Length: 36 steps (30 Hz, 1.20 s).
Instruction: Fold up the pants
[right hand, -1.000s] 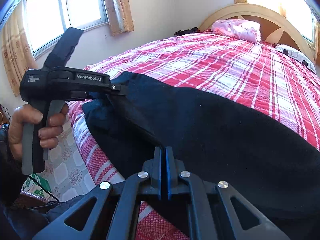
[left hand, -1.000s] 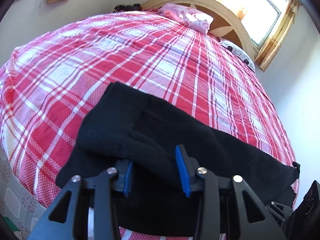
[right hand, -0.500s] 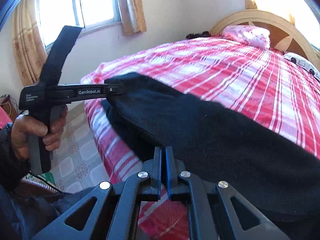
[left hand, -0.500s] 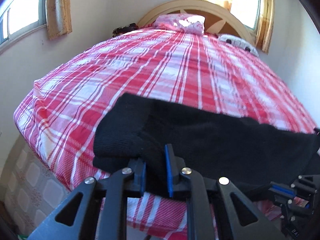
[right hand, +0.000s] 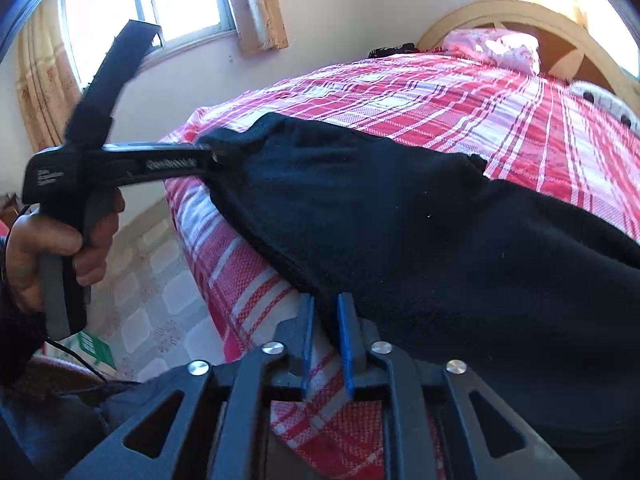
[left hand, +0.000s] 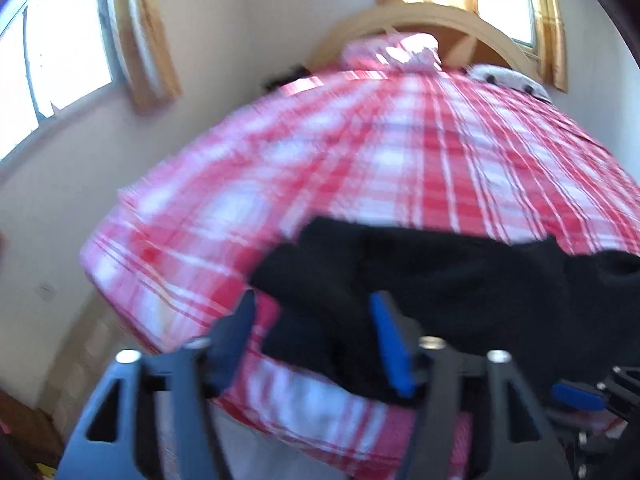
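My left gripper (left hand: 312,320) had just been opening and stood wide, the left end of the black pants (left hand: 420,276) between its jaws but no longer pinched; I judged I was letting the fold drop. The pants lay across the near edge of the red plaid bed (left hand: 360,152), so both ends stayed within reach. My right gripper (right hand: 325,320) had just been opening too, parted slightly at the pants' near hem, pressing nothing. Only the right camera showed my left hand (right hand: 60,248) squeezing its handle, and the folded edge sharply; the left camera was blurred, but caught my right gripper's tip low on the right.
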{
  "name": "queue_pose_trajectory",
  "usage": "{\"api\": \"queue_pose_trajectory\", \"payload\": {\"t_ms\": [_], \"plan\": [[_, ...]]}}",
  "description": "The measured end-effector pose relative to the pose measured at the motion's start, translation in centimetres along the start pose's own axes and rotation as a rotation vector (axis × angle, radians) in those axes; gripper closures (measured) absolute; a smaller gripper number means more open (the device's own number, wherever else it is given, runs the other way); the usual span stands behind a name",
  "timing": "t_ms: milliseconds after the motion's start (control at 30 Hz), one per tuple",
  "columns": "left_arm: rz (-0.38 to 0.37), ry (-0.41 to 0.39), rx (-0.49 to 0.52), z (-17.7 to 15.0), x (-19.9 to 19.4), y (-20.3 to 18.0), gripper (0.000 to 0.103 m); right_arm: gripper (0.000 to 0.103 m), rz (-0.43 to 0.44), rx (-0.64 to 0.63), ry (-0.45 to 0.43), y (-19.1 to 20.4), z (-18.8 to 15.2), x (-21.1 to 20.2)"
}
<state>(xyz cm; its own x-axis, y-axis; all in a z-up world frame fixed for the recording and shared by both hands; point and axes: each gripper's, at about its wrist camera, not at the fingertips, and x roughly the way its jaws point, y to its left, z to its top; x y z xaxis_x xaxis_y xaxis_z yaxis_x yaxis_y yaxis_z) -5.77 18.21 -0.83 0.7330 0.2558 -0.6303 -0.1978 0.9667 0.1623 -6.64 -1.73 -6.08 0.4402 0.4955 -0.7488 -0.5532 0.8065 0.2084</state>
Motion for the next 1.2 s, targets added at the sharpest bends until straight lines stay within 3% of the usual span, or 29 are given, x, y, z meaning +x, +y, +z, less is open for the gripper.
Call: {"api": "queue_pose_trajectory", "payload": {"t_ms": [67, 100, 233, 367, 433, 500, 600, 633, 700, 800, 933, 1000, 1067, 1200], "plan": [[0.089, -0.099, 0.019, 1.0, -1.6, 0.0, 0.024, 0.048, 0.042, 0.044, -0.012, -0.4, 0.2, -0.2], [0.099, -0.116, 0.022, 1.4, -1.8, 0.0, 0.024, 0.043, 0.063, 0.064, -0.025, -0.6, 0.2, -0.3], [0.028, -0.129, 0.010, 3.5, -1.5, -0.9, 0.024, 0.041, 0.069, 0.118, -0.095, -1.0, 0.9, -1.7], [-0.126, -0.098, -0.027, 4.8, -0.4, -3.0, 0.024, 0.041, 0.065, 0.213, -0.214, -2.9, 2.3, -5.6], [-0.158, -0.032, -0.002, 4.3, 1.5, -4.9, 0.024, 0.041, -0.002, 0.261, -0.270, -4.6, 2.4, -8.1], [-0.142, 0.022, 0.020, 3.3, 3.4, -6.1, 0.024, 0.041, -0.092, 0.325, -0.326, -7.1, 2.1, -11.1], [-0.160, 0.171, -0.011, 1.0, 6.6, -5.8, 0.023, 0.041, -0.310, 0.429, -0.368, -12.3, 0.8, -16.1], [-0.185, 0.179, -0.047, 0.4, 6.9, -5.4, 0.023, 0.041, -0.433, 0.475, -0.361, -14.7, 0.1, -18.2], [-0.197, 0.126, -0.065, -0.3, 6.2, -5.0, 0.023, 0.041, -0.565, 0.537, -0.359, -18.3, -1.0, -21.1], [-0.162, 0.087, -0.021, -0.8, 5.6, -5.9, 0.019, 0.041, -0.779, 0.588, -0.312, -24.0, -1.6, -24.8], [-0.163, 0.076, -0.048, -0.8, 6.1, -5.8, 0.015, 0.041, -0.897, 0.586, -0.236, -30.1, -1.0, -26.4], [-0.160, 0.079, -0.048, -0.7, 6.1, -5.9, 0.013, 0.041, -0.958, 0.546, -0.151, -32.3, -0.3, -25.5], [-0.156, 0.084, -0.050, -0.6, 6.4, -5.9, 0.012, 0.053, -0.984, 0.487, -0.035, -34.5, 0.0, -23.7], [-0.154, 0.091, -0.046, -0.5, 6.5, -5.9, 0.011, 0.055, -1.109, 0.363, 0.193, -37.6, 0.0, -19.7]]}}
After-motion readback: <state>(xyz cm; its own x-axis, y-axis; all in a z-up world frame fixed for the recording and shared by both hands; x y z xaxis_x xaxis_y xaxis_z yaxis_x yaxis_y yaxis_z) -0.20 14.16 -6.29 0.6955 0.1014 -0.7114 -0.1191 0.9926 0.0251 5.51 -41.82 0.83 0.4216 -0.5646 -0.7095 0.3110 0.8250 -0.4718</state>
